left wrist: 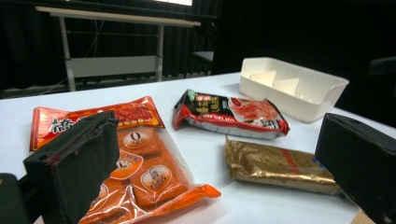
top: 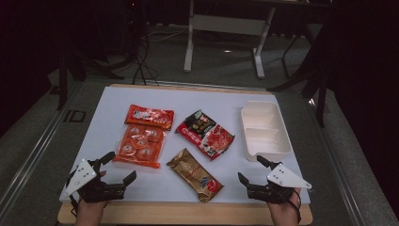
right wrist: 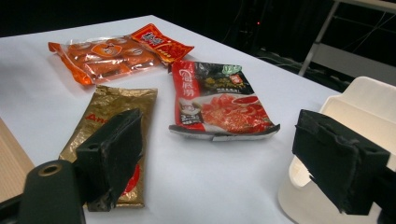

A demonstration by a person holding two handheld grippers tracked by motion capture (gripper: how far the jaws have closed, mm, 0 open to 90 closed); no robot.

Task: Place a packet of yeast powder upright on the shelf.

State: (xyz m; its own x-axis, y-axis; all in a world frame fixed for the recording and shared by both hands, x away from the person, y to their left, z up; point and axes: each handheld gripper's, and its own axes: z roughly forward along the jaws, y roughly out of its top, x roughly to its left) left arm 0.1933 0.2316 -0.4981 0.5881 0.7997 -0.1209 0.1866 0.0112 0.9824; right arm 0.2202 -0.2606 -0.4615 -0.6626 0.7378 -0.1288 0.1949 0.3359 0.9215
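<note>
Three snack packets lie on the white table top (top: 108, 101): an orange packet of small wrapped pieces (top: 141, 136) (left wrist: 140, 158) (right wrist: 112, 53) at the left, a red and black packet (top: 205, 133) (left wrist: 231, 112) (right wrist: 217, 100) in the middle, and a gold packet (top: 195, 174) (left wrist: 278, 165) (right wrist: 114, 116) nearer the front. My left gripper (top: 121, 166) (left wrist: 219, 158) rests open at the front left, just in front of the orange packet, holding nothing. At the front right my right gripper (top: 251, 170) (right wrist: 217, 163) stands open and empty, between the gold packet and the tray.
A white two-compartment tray (top: 265, 131) (left wrist: 299, 86) (right wrist: 359, 100) stands empty at the right side of the table. The wooden table edge (top: 188, 213) runs along the front. A pale desk frame (top: 226, 28) stands on the floor beyond the table.
</note>
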